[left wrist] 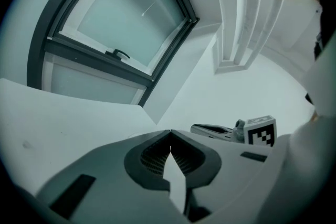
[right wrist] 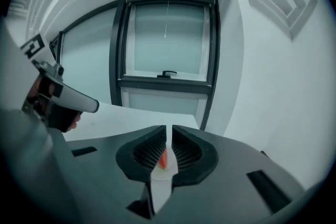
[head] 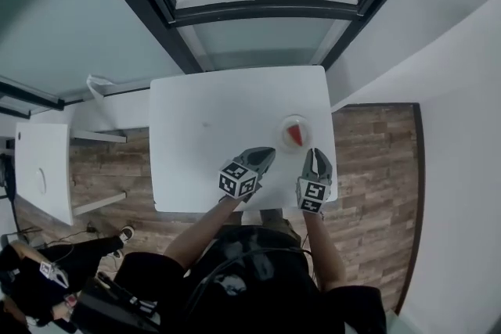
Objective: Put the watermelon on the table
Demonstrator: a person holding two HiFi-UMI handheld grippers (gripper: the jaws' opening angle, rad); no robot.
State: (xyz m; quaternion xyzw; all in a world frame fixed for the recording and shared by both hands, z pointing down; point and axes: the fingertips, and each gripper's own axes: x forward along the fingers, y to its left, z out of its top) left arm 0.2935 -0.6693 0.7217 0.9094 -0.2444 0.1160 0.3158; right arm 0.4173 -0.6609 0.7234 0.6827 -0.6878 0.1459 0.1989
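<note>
Head view: we see the watermelon (head: 295, 134) on a plate (head: 285, 123) on the counter (head: 211, 129), just ahead of the right gripper (head: 317, 155). The left gripper (head: 266, 156) is beside it.
Left gripper view: jaws together, empty.
Right gripper view: jaws a thin slit apart, with the watermelon (right wrist: 164, 159) visible through it.

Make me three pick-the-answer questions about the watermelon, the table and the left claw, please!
1. Where is the watermelon slice? A. on the floor B. on a small plate on the table C. on a chair
2. What colour is the table? A. white B. black C. yellow
3. How is the left claw? A. wide open B. shut on a cup C. shut and empty
Answers: B, it lies on the plate on the tabletop; A, its top is plain white; C, its jaws meet with nothing between.
</note>
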